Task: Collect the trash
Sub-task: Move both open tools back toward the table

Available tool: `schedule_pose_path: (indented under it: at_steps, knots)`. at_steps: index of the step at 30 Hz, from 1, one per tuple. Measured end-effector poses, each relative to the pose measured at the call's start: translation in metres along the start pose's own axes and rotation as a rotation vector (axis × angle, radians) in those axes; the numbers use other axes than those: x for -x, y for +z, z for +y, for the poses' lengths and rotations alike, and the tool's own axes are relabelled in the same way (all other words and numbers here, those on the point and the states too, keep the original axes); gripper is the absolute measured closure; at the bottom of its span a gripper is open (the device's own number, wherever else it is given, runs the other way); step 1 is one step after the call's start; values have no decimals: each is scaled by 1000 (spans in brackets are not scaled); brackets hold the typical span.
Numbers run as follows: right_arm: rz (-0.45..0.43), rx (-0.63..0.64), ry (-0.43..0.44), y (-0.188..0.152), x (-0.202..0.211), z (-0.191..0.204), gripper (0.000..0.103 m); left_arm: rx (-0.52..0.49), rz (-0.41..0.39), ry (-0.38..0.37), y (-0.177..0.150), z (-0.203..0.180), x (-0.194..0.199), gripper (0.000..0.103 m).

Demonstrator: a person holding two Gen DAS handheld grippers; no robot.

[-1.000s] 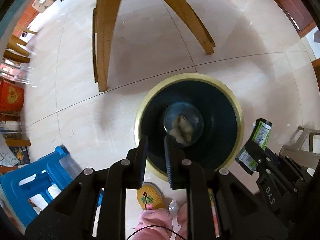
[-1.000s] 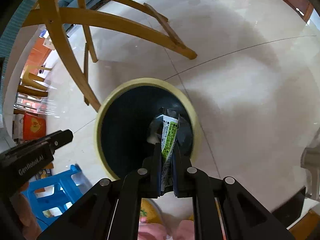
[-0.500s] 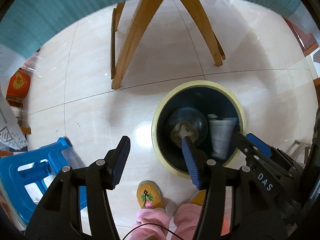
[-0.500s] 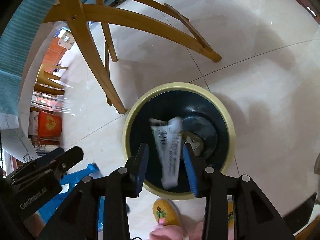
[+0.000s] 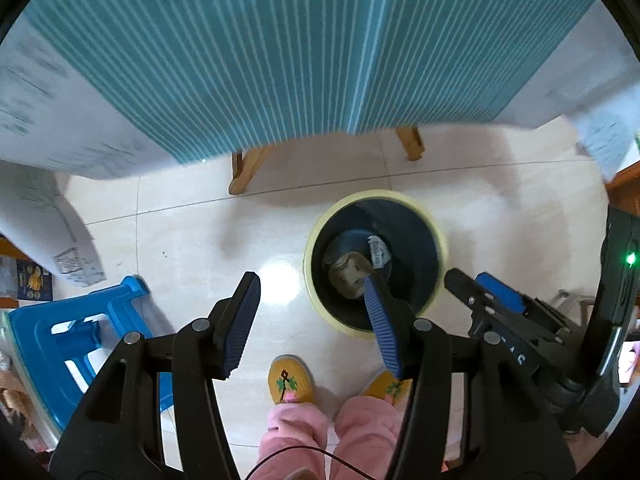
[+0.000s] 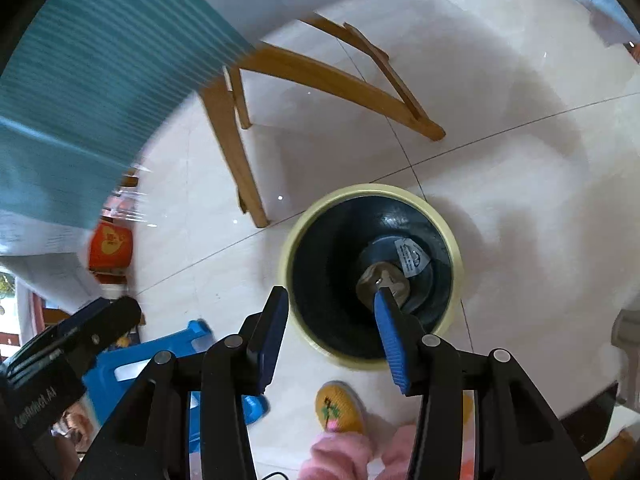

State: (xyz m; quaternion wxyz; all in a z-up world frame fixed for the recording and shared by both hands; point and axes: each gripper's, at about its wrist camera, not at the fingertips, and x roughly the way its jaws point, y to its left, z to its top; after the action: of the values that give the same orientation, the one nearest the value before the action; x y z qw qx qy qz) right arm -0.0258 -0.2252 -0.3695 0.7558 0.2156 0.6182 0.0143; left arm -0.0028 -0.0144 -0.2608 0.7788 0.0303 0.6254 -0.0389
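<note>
Two pieces of trash [image 6: 400, 270] lie in the bin [image 6: 450, 240]; our left tongs [image 5: 310, 322] stand wide and empty, right tongs [image 6: 330, 340] are opening, empty.

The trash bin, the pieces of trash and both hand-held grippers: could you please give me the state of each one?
Trash bin: upright on the floor, lidless.
Crumpled wad: lying at the bin's bottom.
Wrapper: lying at the bin's bottom beside the wad.
Left hand-held gripper: jaws apart, nothing between them.
Right hand-held gripper: jaws opening, nothing between them.
Blue stool: standing on the floor.
</note>
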Motion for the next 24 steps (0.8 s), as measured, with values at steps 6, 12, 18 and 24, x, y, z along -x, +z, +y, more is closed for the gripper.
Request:
schedule_pose_path:
  at_steps: [6,12,18,24]
  knots:
    - [-15,24,28,-10,83,37,57,-38,-46,-39,12,9,90,52]
    - [-69,76,47,-11,167,87,57,-57,-90,-72,32,25,171,52]
    - [-162,117,54,-5,247,131,56,-98,-165,-95,51,37,249,52]
    - [-256,130,50,8,308,163,56,-89,-226,-121,73,45,302,52]
